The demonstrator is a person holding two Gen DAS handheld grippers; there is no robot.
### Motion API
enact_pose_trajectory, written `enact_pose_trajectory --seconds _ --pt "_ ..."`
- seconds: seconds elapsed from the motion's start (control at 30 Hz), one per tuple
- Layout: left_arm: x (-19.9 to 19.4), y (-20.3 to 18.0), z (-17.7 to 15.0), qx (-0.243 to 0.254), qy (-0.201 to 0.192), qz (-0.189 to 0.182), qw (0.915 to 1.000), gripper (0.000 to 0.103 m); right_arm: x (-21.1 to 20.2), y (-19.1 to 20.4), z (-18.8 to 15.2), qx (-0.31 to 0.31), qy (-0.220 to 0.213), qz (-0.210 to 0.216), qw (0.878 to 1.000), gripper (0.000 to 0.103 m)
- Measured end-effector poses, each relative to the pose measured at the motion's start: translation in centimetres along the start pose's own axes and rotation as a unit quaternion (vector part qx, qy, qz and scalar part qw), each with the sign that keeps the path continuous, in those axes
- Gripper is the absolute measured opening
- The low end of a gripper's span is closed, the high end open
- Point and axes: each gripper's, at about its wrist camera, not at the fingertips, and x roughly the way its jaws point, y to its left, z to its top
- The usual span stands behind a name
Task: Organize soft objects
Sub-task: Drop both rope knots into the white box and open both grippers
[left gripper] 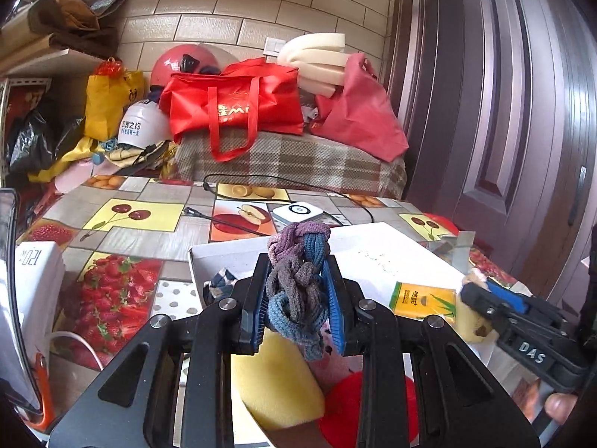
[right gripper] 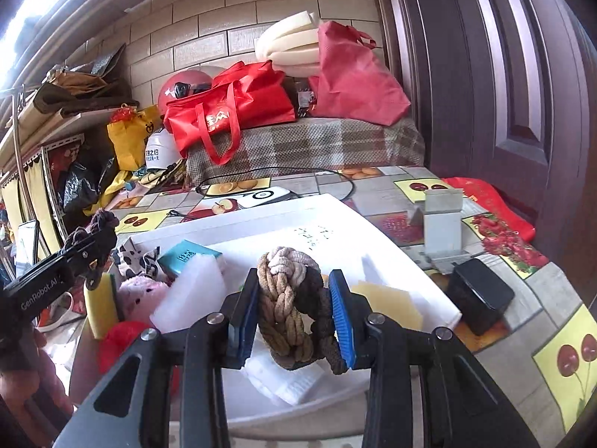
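My left gripper (left gripper: 298, 298) is shut on a braided scrunchie bundle in purple, grey and blue (left gripper: 298, 280), held above the white tray (left gripper: 391, 250). It also shows in the right wrist view (right gripper: 95, 240) at the left. My right gripper (right gripper: 294, 310) is shut on a braided rope ring in tan, cream and dark brown (right gripper: 293, 298), held over the white tray (right gripper: 410, 280). In the tray lie a yellow sponge (left gripper: 276, 380), a white foam block (right gripper: 190, 291), a pink plush (right gripper: 140, 295) and a teal pack (right gripper: 186, 257).
A yellow tissue pack (left gripper: 423, 298) lies on the tray. A red round object (left gripper: 358, 410) sits near the tray's front. A black box (right gripper: 481, 298) and a grey stand (right gripper: 442, 227) are to the right on the fruit-print tablecloth (left gripper: 123, 231). A white device with cable (left gripper: 296, 212) lies behind.
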Motion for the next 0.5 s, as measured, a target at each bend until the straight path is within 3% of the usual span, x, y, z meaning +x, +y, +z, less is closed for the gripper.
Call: enact_pose_trajectory --seconds 0.23,0.4,0.47,0.5 --pt "2.1 -1.6 0.3 0.035 0.02 -0.002 0.9992 0.031 2.4 2.8 0.8 -0.033 0.005 0.009 0.999 0.039" --pt "1.6 -1.9 0.3 0.043 0.003 0.027 0.9987 0.075 2.3 2.1 0.8 -0.002 -0.002 -0.009 1.0 0.066" --pt "1.8 -1.5 0.3 0.034 0.006 0.032 0.9989 0.098 2.1 1.2 0.8 0.026 -0.007 -0.016 1.0 0.083" --pt "1.7 -1.3 0.4 0.03 0.006 0.031 0.9991 0.103 2.1 0.8 0.8 0.037 -0.009 -0.016 0.999 0.086"
